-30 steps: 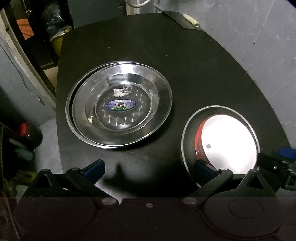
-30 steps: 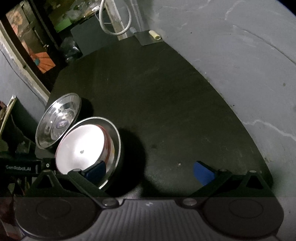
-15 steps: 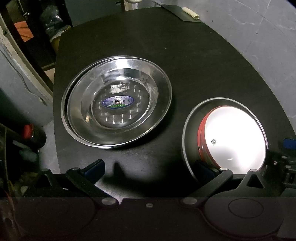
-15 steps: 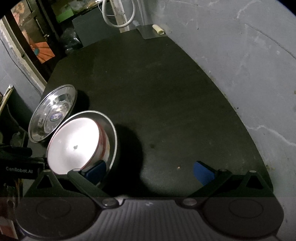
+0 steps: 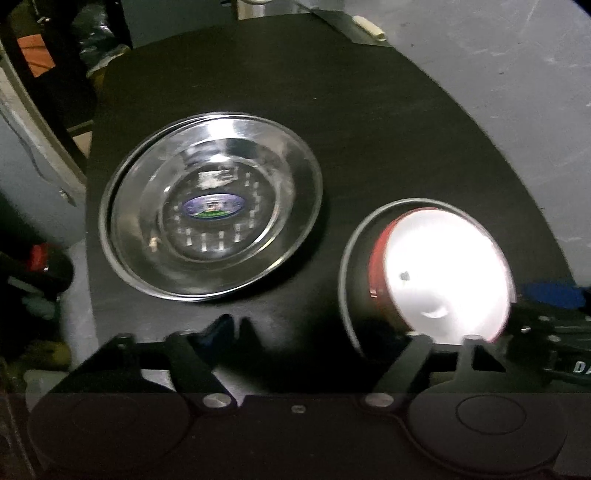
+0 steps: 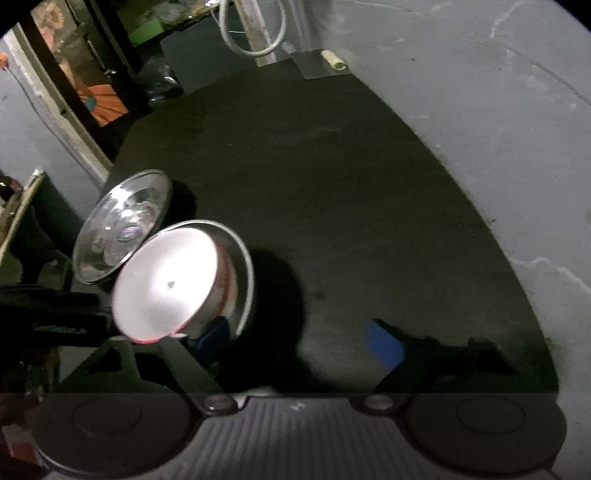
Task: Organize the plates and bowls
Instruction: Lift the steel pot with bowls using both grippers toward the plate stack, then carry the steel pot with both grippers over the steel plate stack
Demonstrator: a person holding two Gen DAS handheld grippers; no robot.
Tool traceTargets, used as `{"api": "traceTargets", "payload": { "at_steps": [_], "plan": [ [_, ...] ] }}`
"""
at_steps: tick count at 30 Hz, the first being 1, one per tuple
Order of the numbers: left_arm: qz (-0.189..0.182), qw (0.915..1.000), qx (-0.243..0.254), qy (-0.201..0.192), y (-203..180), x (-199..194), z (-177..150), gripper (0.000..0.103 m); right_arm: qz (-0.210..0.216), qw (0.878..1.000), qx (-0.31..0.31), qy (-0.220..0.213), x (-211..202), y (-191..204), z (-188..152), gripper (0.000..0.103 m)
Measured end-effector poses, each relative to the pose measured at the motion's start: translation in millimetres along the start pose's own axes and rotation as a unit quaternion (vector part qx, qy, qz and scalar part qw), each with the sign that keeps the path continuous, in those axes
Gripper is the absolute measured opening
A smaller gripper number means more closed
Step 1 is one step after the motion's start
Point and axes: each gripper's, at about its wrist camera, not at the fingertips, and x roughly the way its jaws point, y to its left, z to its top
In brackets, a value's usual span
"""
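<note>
Bowls: we count one red-and-white bowl (image 5: 443,273) nested in one steel bowl (image 5: 349,258) at 4 o'clock on the bench (image 5: 369,129); two stacked steel plates (image 5: 210,206) at 9 o'clock. Left gripper (image 5: 317,332) and right gripper (image 6: 299,332) fingers closing, gripping nothing.

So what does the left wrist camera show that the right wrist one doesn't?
Only the left wrist view looks down into the stacked steel plates, showing the oval sticker and two offset rims. Only the right wrist view shows the looped white cable and the bare right side of the black table. Both show the red-and-white bowl nested in a steel bowl.
</note>
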Motion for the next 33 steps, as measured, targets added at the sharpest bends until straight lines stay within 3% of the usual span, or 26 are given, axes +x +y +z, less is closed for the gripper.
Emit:
{"api": "traceTargets", "payload": {
  "at_steps": [5, 8, 12, 13, 24, 33],
  "plan": [
    [-0.042, 0.9990, 0.013, -0.005, -7, -2, -1, 0.031, 0.035, 0.999, -0.003, -0.001, -2, 0, 1, 0.057],
    [-0.057, 0.9982, 0.019, -0.007, -11, -2, -1, 0.015, 0.051, 0.999, -0.006, -0.001, -3, 1, 1, 0.045],
    [-0.058, 0.9980, 0.022, -0.010, -13, -2, -2, 0.015, 0.076, 0.997, -0.015, -0.001, -5, 5, 0, 0.023],
    [-0.058, 0.9980, 0.022, -0.011, -13, -2, -2, 0.016, 0.077, 0.997, -0.020, -0.001, -6, 7, 0, 0.022],
    [-0.050, 0.9979, 0.040, -0.013, -19, -3, -4, 0.018, 0.086, 0.996, -0.009, 0.013, 2, 12, 0, 0.028],
    [-0.050, 0.9972, 0.053, -0.014, -21, -3, -5, 0.018, 0.084, 0.996, -0.006, 0.010, 0, 10, -3, 0.026]
  ]
}}
